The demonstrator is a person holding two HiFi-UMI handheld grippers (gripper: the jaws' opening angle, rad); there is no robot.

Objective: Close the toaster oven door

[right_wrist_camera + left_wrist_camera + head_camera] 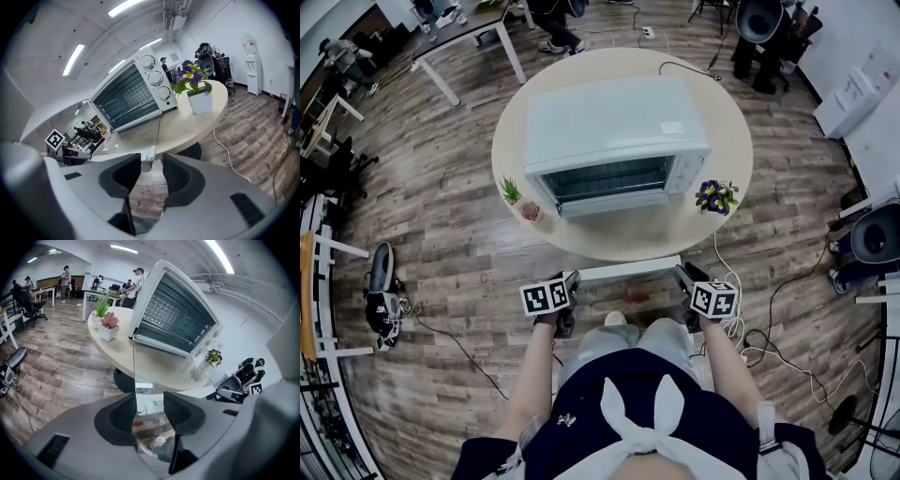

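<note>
The toaster oven (614,131) sits mid-table with its glass door (623,242) dropped fully open, lying flat toward me and reaching out to the near rim of the round table (727,131). The white handle (628,272) runs along the door's front edge. My left gripper (149,403) is at the handle's left end and my right gripper (151,166) at its right end. Both pairs of jaws stand apart and clamp nothing. In each gripper view the handle crosses the gap just past the tips, and I cannot tell whether they touch it.

I judge the closing swing has not begun. To do it well, I should bring both ends up together so the door does not twist on its hinge. The lift should follow the hinge's arc up and away from me, not push straight in, which could slide the oven back across the table. Near the top I should slow down so the glass meets the frame softly. The purple flower pot (716,197) and the small succulents (520,202) stand beside the door's path, clear of it.
</note>
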